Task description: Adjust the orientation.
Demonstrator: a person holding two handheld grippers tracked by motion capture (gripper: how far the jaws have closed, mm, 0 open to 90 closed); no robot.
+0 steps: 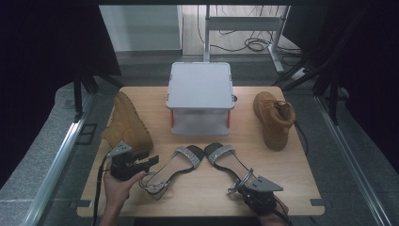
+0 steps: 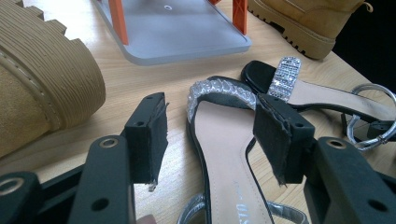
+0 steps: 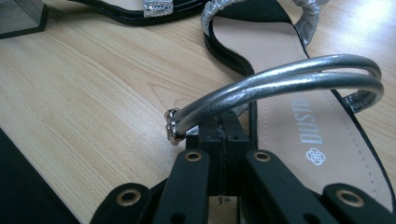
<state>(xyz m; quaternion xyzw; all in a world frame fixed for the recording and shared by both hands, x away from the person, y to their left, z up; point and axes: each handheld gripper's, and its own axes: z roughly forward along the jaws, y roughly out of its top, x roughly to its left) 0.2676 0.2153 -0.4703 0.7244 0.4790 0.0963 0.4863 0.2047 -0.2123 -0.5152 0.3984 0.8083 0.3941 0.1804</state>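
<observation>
**A:** Starting from the right gripper [image 1: 237,189]: pressed together, tips tucked under the silver strap [image 3: 289,77] at the heel of the right sandal [image 1: 226,160]. Cannot tell whether something thin is pinched between the pads.

**B:** And the left gripper [image 1: 153,162]?

**A:** Spread wide, pinching nothing. Aimed along the left sandal [image 1: 176,165], with the insole seen between the pads, not pressed.

**B:** Where, counted from the box [image 1: 200,87]?

**A:** Both sandals just in front of the box, toes toward it, heels spreading away from it. Toes near each other, but apart.

**B:** Step in hand?

**A:** Probably lining up the pair in front of the box. Right heel hooked, left one only approached.

**B:** Next move?

**A:** For the left: closing low on the heel end or strap, without pushing the sandal away. For the right: dragging gently, because of a round, smooth strap and perhaps a loose hold. Easy to slip.

**B:** And around?

**A:** Left of the box, a left boot [image 1: 127,125] lying on its side. Right of the box, a right boot [image 1: 274,117] standing. Under everything, a pale wood table [image 1: 291,174]. Behind the box, grey floor [image 1: 141,59], then a desk frame [image 1: 244,21] and cables [image 1: 256,44]. Dark on both sides.
</observation>
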